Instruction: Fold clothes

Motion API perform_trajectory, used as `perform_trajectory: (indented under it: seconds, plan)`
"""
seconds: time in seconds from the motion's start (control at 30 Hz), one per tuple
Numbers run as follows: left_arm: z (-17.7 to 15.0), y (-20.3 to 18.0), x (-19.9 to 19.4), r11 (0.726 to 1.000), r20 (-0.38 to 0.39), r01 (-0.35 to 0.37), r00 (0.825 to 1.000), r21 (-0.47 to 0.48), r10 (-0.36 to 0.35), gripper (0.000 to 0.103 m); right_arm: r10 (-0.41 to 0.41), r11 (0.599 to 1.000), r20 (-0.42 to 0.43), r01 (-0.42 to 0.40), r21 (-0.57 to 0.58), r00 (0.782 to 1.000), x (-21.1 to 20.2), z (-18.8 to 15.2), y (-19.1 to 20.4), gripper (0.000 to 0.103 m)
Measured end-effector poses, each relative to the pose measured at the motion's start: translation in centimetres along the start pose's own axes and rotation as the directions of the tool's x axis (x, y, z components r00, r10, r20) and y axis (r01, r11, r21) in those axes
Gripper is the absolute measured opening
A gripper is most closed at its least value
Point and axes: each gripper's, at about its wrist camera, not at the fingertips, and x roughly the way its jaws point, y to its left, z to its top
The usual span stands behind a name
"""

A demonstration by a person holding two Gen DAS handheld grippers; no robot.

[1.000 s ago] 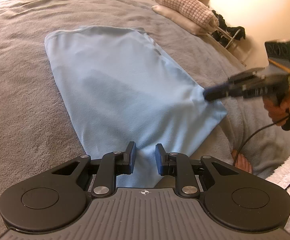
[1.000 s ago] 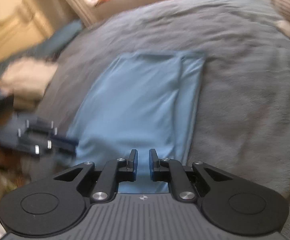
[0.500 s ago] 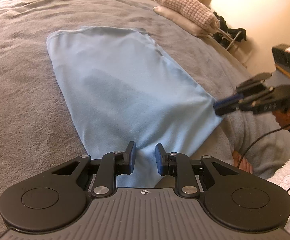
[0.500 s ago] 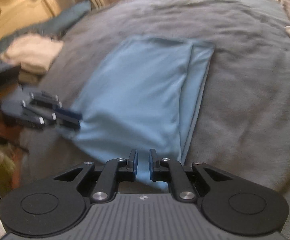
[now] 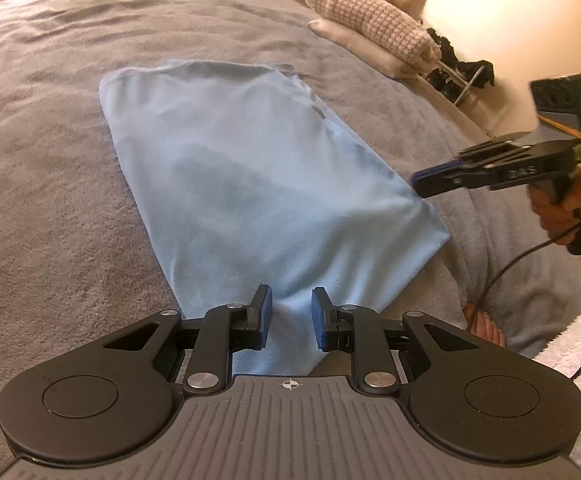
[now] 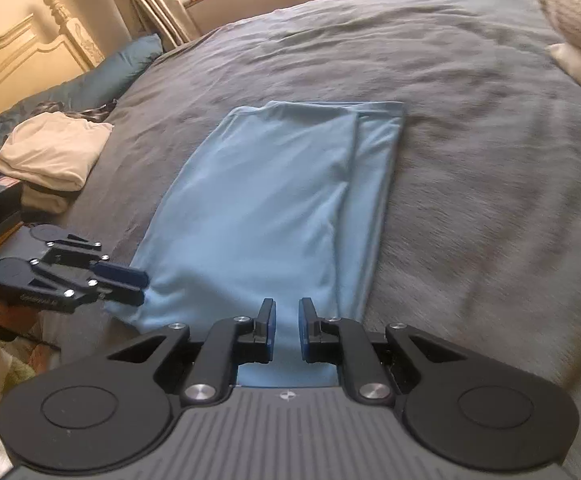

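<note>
a light blue garment [image 5: 258, 184], folded lengthwise into a long panel, lies on the grey blanket [image 5: 50, 184] of a bed, its far end flat and its near end lifted off the blanket. the left hand-held gripper [image 5: 290, 316] has a near corner of the cloth bunched between its blue pads, the jaws drawn in and clamped on the garment. the right hand-held gripper [image 6: 286, 328] is likewise clamped on the other near corner, with blue fabric running into the narrow gap between its pads. in the left wrist view the right hand-held gripper shows at the right edge, gripped by a hand [image 5: 566, 208]. in the right wrist view a narrower folded layer of the garment shows along its right side. a stack of folded cream clothes [image 6: 50, 156] sits on the bed at the far left, well apart from the garment, and a knitted pink roll [image 5: 370, 20] lies on a pillow near the far edge of the bed
</note>
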Motion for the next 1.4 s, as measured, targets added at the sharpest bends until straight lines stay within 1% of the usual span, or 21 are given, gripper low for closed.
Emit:
perform_trajectory:
  seconds: [0.07,0.13,0.3,0.4,0.47,0.57,0.63,0.77,0.83,0.87,0.97,1.07,1.23,1.33,1.4]
  plan:
    - [0.0,0.1,-0.3,1.0,0.017,-0.002,1.0,-0.006,0.002,0.021,0.016,1.0,0.003,-0.016,0.005,1.0,1.0,0.2,-0.1,0.012]
    - [0.0,0.5,-0.4,1.0,0.028,-0.001,1.0,-0.018,0.002,0.021,0.014,1.0,-0.004,-0.014,0.016,1.0,1.8,0.2,-0.4,0.012]
    - [-0.6,2.1,-0.2,0.998,0.019,-0.027,0.999,-0.057,0.028,0.021,0.023,0.997,0.0,-0.023,0.08,1.0,2.4,-0.2,-1.1,0.012]
    - [-1.1,2.8,-1.3,0.997,0.026,-0.042,0.999,-0.066,0.044,0.021,0.022,0.997,-0.003,-0.022,0.08,1.0,2.3,-0.3,-1.1,0.012]
    - [-1.5,3.4,-2.0,0.995,0.016,-0.078,0.997,-0.067,0.079,0.021,0.024,0.996,-0.003,-0.023,0.084,1.0,2.3,-0.3,-1.1,0.012]
    - [-1.7,4.3,-3.3,0.992,0.018,-0.096,0.995,-0.077,0.097,0.021,0.029,0.995,-0.001,-0.029,0.098,1.0,2.4,-0.4,-1.3,0.012]
    - [-1.4,4.2,-4.1,0.993,0.038,-0.101,0.994,-0.062,0.104,0.021,0.032,0.994,0.0,-0.032,0.104,0.999,2.4,-0.4,-1.4,0.012]
    - [-0.6,3.4,-4.2,0.998,0.068,-0.064,0.996,-0.027,0.066,0.021,0.033,0.993,-0.001,-0.033,0.109,0.999,2.5,-0.3,-1.4,0.012]
    - [-0.5,2.6,-3.7,0.999,0.066,-0.044,0.997,0.011,0.043,0.021,0.033,0.993,-0.002,-0.033,0.111,0.999,2.6,-0.3,-1.4,0.012]
    - [-0.6,2.1,-3.3,0.998,0.057,-0.046,0.997,0.034,0.044,0.021,0.034,0.993,-0.002,-0.033,0.111,0.999,2.6,-0.3,-1.4,0.012]
    - [-1.7,0.8,-1.9,0.992,0.0,-0.077,0.997,0.099,0.078,0.021,0.035,0.992,0.0,-0.035,0.118,0.999,2.6,-0.4,-1.5,0.012]
    - [-3.2,-0.1,-1.7,0.978,-0.028,-0.124,0.991,0.167,0.13,0.021,0.035,0.992,0.002,-0.035,0.119,0.999,2.6,-0.5,-1.5,0.012]
    - [-3.8,0.3,-3.3,0.98,-0.045,-0.139,0.988,0.141,0.146,0.021,0.036,0.992,0.002,-0.036,0.121,0.999,2.6,-0.5,-1.5,0.012]
    - [-3.6,0.9,-4.4,0.978,-0.029,-0.171,0.984,0.12,0.176,0.021,0.032,0.993,0.002,-0.032,0.116,0.999,2.6,-0.5,-1.4,0.013]
    - [-3.1,1.3,-5.0,0.98,-0.009,-0.178,0.984,0.09,0.179,0.021,0.031,0.993,0.003,-0.031,0.112,1.0,2.6,-0.5,-1.4,0.013]
